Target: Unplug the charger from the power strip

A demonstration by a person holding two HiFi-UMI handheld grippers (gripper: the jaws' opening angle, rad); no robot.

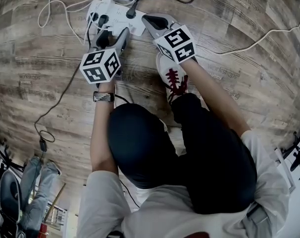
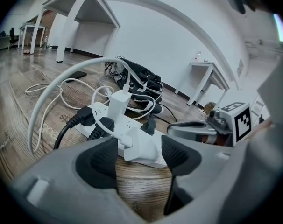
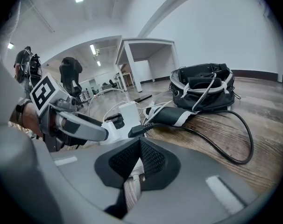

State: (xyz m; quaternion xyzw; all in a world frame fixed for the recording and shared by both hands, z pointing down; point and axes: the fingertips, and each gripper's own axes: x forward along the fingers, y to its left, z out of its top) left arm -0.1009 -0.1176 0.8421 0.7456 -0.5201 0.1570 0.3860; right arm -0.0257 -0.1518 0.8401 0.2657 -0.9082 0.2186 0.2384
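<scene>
A white power strip point(image 1: 118, 14) lies on the wooden floor with several plugs in it. In the left gripper view a white charger block point(image 2: 137, 146) sits at the strip's point(image 2: 97, 112) near end, between the pads of my left gripper point(image 2: 139, 149). Its jaws stand wide open around the block without pressing on it. A taller white charger point(image 2: 117, 104) and black plugs point(image 2: 81, 118) stand further along. My right gripper point(image 1: 147, 20) is at the strip's other end. Its pads point(image 3: 153, 160) are shut on a white ribbed cord point(image 3: 131, 190).
A black bag point(image 3: 202, 85) with a thick black cable point(image 3: 225, 139) lies beyond the strip. White cables loop on the floor point(image 1: 51, 14) to the left. My shoe point(image 1: 172, 76) and knees are just behind the grippers. White desks point(image 2: 204, 76) stand along the wall.
</scene>
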